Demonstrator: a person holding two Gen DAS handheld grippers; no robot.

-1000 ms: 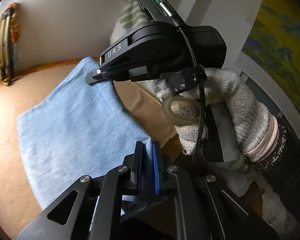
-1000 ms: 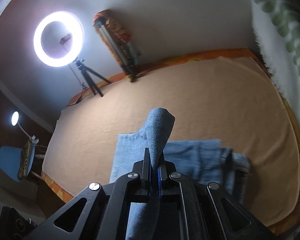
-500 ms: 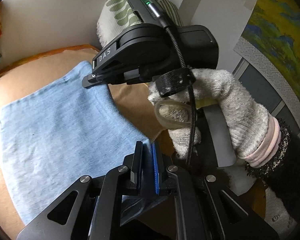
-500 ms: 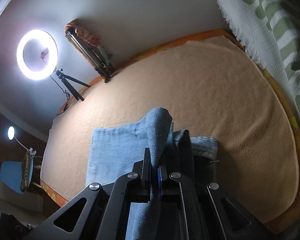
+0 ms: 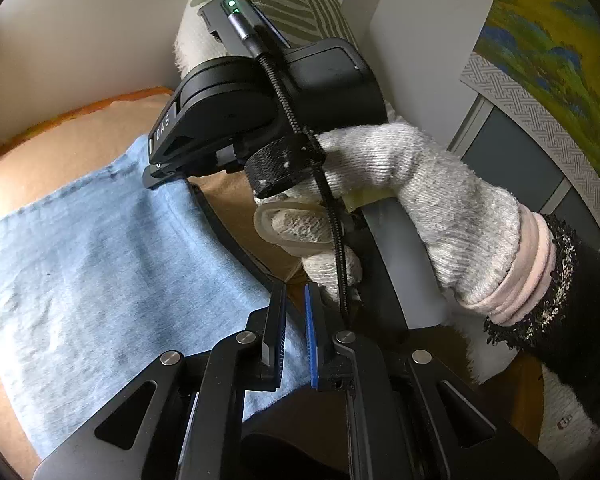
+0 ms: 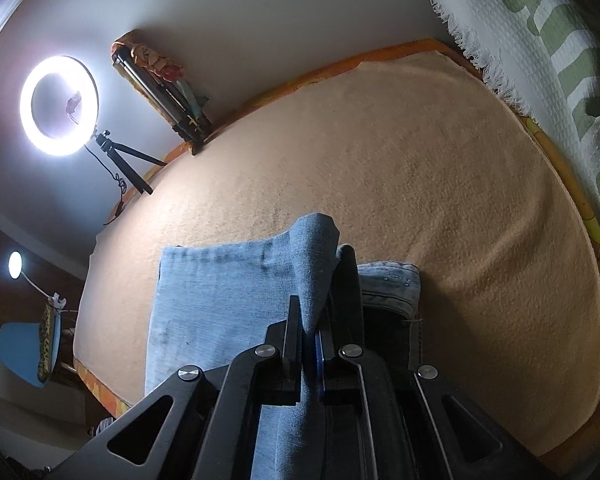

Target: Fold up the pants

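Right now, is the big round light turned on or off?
On. The ring light on its small tripod glows bright white all around, in the right wrist view, lighting the wall behind it.

Pants point(image 6: 220, 300) underside hidden beneath fold

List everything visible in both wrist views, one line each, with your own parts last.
pants: 1, light blue denim, folded flat on the blanket, one fold raised in the right gripper
blanket: 1, peach, covers the bed
bedspread: 1, white with green stripes, at the bed's right edge
ring light: 1, white, lit, on a small black tripod at the far left edge
folded tripod: 1, black, leaning on the wall
lamp: 1, white, lit, far left
chair: 1, blue, left of the bed
painting: 1, yellow, green and blue, right wall
right gripper: 1, black, shut on pants
left gripper: 1, black, denim between its pads
glove: 1, white knit, on the hand holding the right gripper
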